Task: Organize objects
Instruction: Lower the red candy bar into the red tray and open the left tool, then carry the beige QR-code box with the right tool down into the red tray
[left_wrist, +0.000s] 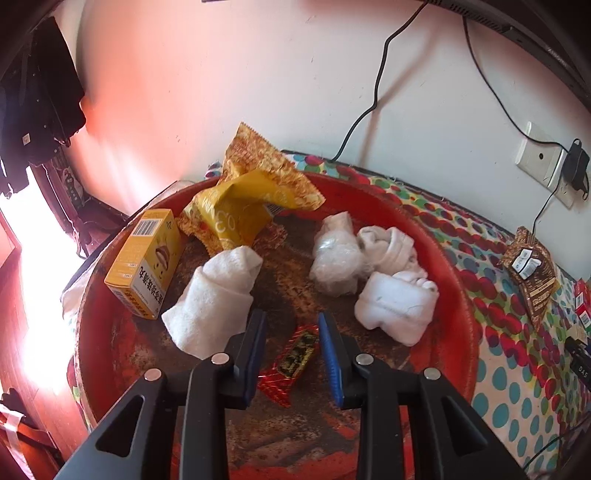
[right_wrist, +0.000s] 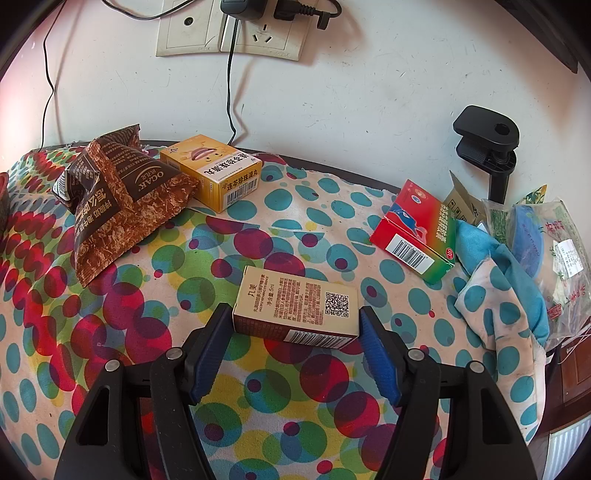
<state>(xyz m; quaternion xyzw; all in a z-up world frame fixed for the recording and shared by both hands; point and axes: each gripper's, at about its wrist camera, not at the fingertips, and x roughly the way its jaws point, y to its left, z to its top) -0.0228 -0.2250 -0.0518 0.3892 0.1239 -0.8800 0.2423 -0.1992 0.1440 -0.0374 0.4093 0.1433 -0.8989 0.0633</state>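
blue-padded fingers (right_wrist: 207, 354) of the right gripper (right_wrist: 295, 350) are spread beside a beige box (right_wrist: 295, 306), apparently untouched, printed "5ml", lengthwise between them mid-cloth (right_wrist: 110, 332). left gripper (left_wrist: 291, 354) is parted over a red candy (left_wrist: 291, 363) in the tray (left_wrist: 458, 295). "ocak" marks a brown bag (right_wrist: 110, 206).

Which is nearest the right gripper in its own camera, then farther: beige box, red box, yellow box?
From the right gripper:
1. Beige box, between its fingers.
2. Red box, up to the right.
3. Yellow box, far back by the wall.
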